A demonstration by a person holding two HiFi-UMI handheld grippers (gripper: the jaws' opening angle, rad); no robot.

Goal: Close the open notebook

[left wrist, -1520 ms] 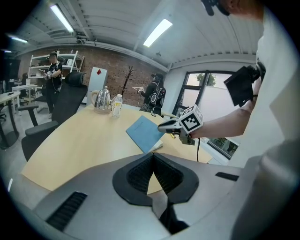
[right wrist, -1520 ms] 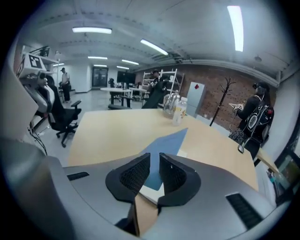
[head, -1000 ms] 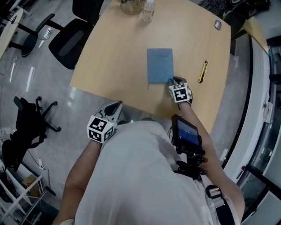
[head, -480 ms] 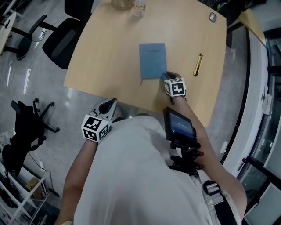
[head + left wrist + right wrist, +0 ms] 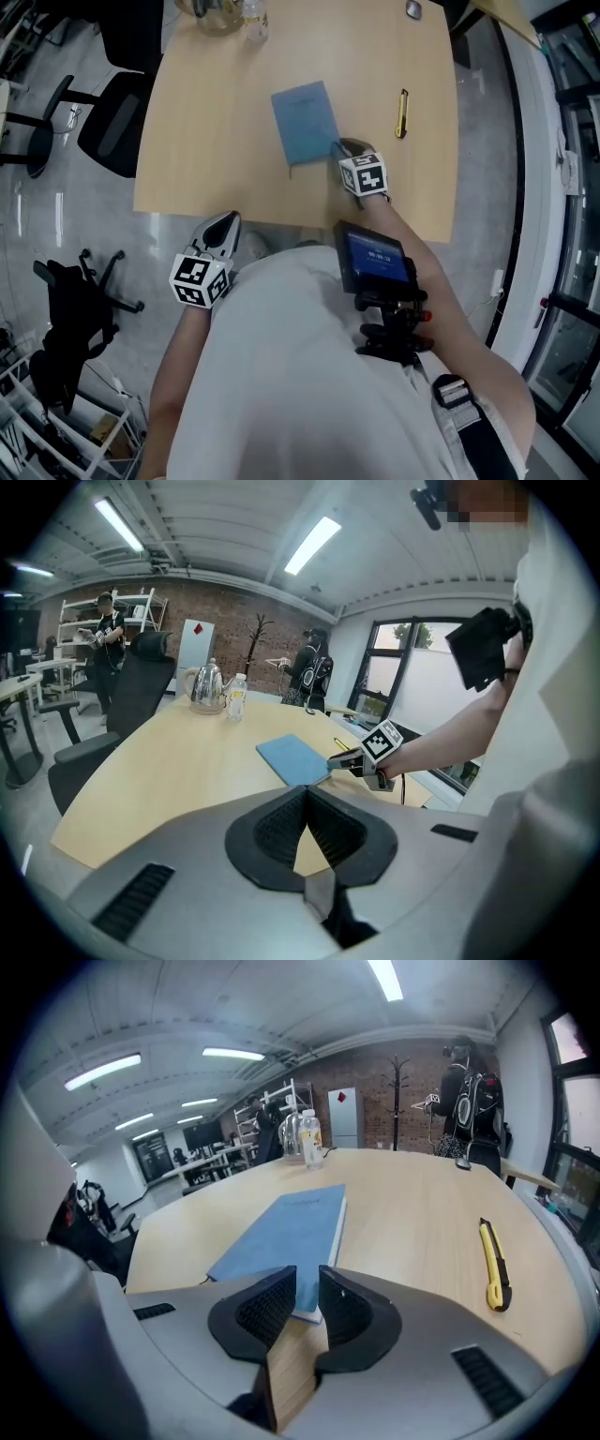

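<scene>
The blue notebook [image 5: 305,124] lies closed and flat on the wooden table [image 5: 202,131], its near corner just ahead of the right gripper [image 5: 343,150], whose jaws stand a narrow slot apart with nothing held (only tabletop and the notebook's corner show through the gap). The left gripper [image 5: 225,223] hangs beyond the table's near edge, over the floor, its jaws met at the tips and empty. A yellow utility knife [image 5: 402,113] lies apart to the notebook's right.
</scene>
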